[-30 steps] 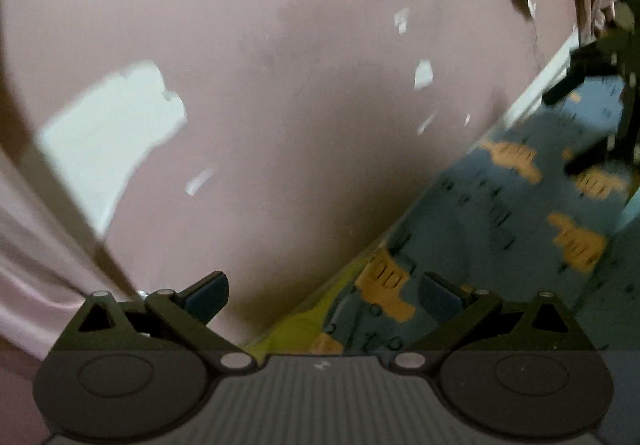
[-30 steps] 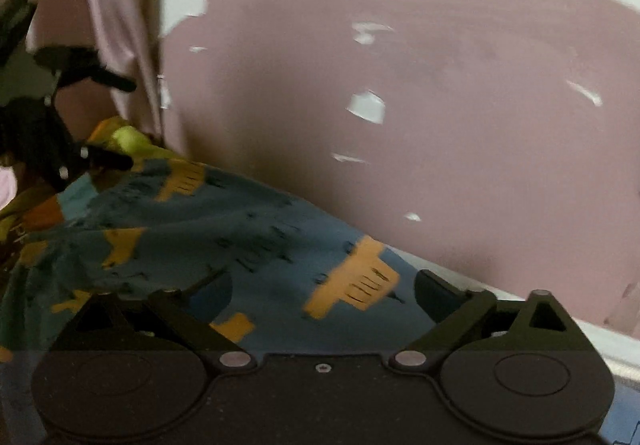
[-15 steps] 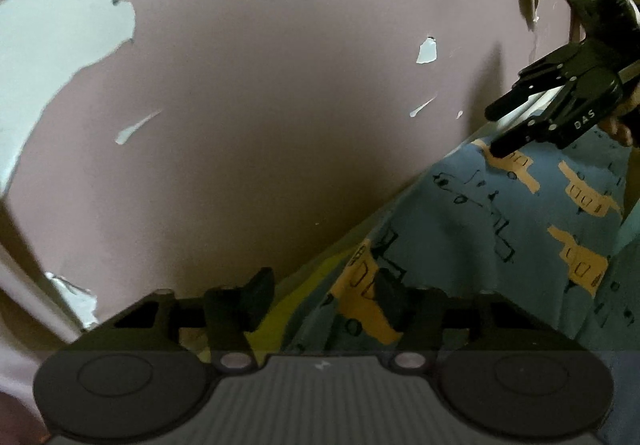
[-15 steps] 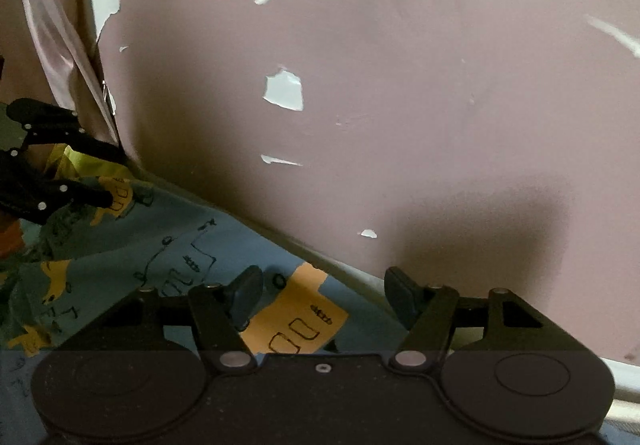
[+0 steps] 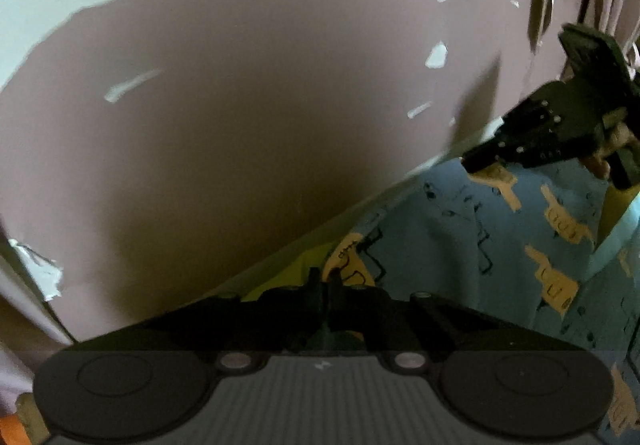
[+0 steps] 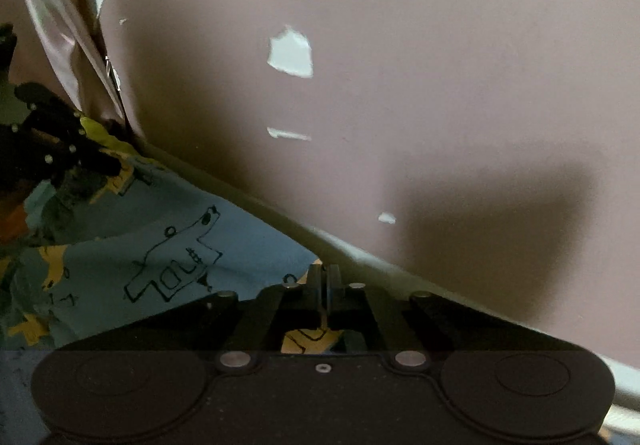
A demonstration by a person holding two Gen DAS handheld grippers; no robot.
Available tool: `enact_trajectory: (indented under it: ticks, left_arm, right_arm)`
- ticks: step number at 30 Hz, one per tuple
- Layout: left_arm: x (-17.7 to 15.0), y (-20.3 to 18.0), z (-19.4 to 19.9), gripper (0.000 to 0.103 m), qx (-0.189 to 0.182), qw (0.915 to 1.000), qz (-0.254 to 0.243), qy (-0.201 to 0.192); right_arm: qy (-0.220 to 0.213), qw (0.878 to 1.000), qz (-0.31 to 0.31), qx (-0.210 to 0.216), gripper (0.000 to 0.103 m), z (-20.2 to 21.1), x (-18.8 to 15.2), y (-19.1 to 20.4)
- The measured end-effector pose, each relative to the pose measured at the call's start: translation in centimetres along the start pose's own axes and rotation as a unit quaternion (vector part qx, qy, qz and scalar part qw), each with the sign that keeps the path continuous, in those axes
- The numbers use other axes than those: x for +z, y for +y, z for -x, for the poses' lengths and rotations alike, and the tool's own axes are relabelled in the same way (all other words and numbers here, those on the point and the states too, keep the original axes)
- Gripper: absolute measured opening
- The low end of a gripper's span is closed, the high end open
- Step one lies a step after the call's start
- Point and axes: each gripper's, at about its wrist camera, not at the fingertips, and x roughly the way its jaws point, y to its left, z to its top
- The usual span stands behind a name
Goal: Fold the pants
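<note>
Both grippers, left (image 5: 325, 277) and right (image 6: 325, 277), gaping earlier, have apparently clamped the pants (image 5: 460, 245) edge.

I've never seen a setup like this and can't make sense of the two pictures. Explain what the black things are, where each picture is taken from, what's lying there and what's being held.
No robot here: a person holds a hand-held gripper in each hand, and each has a camera looking forward along its two fingers.

One picture comes from the left gripper; the dark shape at the bottom is its own body. At that picture's right edge you see the right gripper, with part of a hand behind it. The other picture comes from the right gripper's camera, with the left gripper at its left edge.

On the surface lie blue pants printed with orange and outlined vehicles, close to a pink wall with peeling paint. Some yellow-green cloth shows at the pants' edge.

Both grippers are shut, each pinching the pants' edge nearest the wall, one at each end.
</note>
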Motion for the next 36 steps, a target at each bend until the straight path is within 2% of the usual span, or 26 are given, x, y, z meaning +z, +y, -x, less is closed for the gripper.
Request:
enact_trajectory:
  ticks: [4, 6, 8, 12, 18, 24, 32, 36]
  left_arm:
    - [-0.6, 0.4, 1.7, 0.001, 0.029, 0.9989, 0.024, -0.03]
    - [-1.0, 0.6, 1.9, 0.001, 0.038, 0.9979, 0.032, -0.041]
    - [-1.1, 0.7, 1.4, 0.001, 0.043, 0.998, 0.028, -0.036]
    - [-0.9, 0.3, 1.5, 0.001, 0.05, 0.9972, 0.034, -0.044]
    - [-1.3, -0.4, 3.9, 0.001, 0.043, 0.9961, 0.03, -0.071]
    - [-3.0, -1.0, 8.9, 0.001, 0.033, 0.9931, 0.032, -0.108]
    - [-5.6, -5.7, 13.3, 0.001, 0.049, 0.9911, -0.037, -0.118]
    - [-7.1, -7.7, 14.7, 0.001, 0.054, 0.9909, -0.056, -0.11]
  right_arm:
    - [-0.054, 0.998, 0.009, -0.026, 0.0, 2.4, 0.3, 0.9]
    - [-0.061, 0.997, 0.019, -0.041, 0.0, 2.6, 0.1, 1.4]
    - [-0.058, 0.996, 0.028, -0.056, 0.0, 2.2, -0.2, 1.9]
    - [-0.086, 0.994, 0.023, -0.07, 0.0, 3.1, -0.1, 2.9]
    - [-0.125, 0.99, 0.034, -0.057, 0.0, 6.6, -1.1, 4.1]
    - [-0.159, 0.984, 0.067, -0.039, 0.0, 11.1, -2.4, 6.3]
    - [-0.166, 0.981, 0.094, -0.03, 0.0, 15.6, -5.6, 10.4]
    - [-0.183, 0.98, 0.065, -0.039, 0.0, 17.5, -8.8, 12.3]
